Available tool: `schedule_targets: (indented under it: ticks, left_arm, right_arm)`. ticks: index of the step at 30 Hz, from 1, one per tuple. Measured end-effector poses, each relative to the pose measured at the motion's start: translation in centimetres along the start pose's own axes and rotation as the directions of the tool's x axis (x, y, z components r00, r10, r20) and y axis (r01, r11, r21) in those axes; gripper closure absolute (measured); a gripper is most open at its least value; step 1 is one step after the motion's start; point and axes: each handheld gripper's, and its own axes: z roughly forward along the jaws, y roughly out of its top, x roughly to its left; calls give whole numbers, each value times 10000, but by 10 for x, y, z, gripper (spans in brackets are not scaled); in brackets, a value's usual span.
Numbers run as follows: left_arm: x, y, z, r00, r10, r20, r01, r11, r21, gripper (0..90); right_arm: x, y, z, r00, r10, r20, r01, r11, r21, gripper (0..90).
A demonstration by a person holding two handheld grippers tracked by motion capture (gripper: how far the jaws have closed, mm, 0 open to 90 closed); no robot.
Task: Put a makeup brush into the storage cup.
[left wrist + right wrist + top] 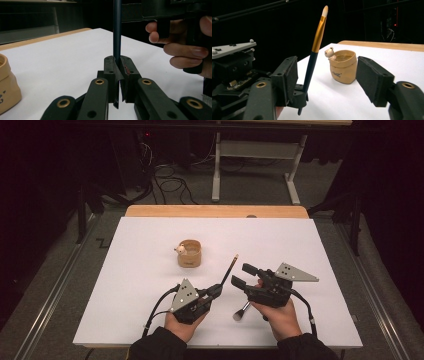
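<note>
Left gripper (216, 291) is clamped tight on the slim makeup brush with dark handle, gold ferrule and pale tip (318, 37), low on the dark shaft, holding it tilted up over the white tabletop (150, 270). Right gripper (245, 275) stands just beside it, jaws apart with nothing pressed between the pads.

Brush looks light, stiff and smooth, so it could pivot or slide in a two-point pinch. I'd take any second hold on the dark handle, not on the soft bristles or the glossy ferrule.

The tan sack-shaped pot with a small bear on its rim (189, 253) stands apart, farther back. A second, fluffy-headed brush (241, 312) lies under the right hand.
</note>
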Motion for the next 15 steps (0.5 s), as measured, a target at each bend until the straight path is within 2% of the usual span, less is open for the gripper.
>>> schedule_targets:
  ticks: [5,15]
  left_arm:
    - [-2,0,0,10000,49,2,-49,10000,-27,844]
    - [-3,-1,1,9999,143,61,-143,9999,15,844]
  right_arm:
    - [0,0,0,9993,309,-189,-311,9994,-128,413]
    - [-1,-2,3,9983,421,-401,-429,9989,-182,507]
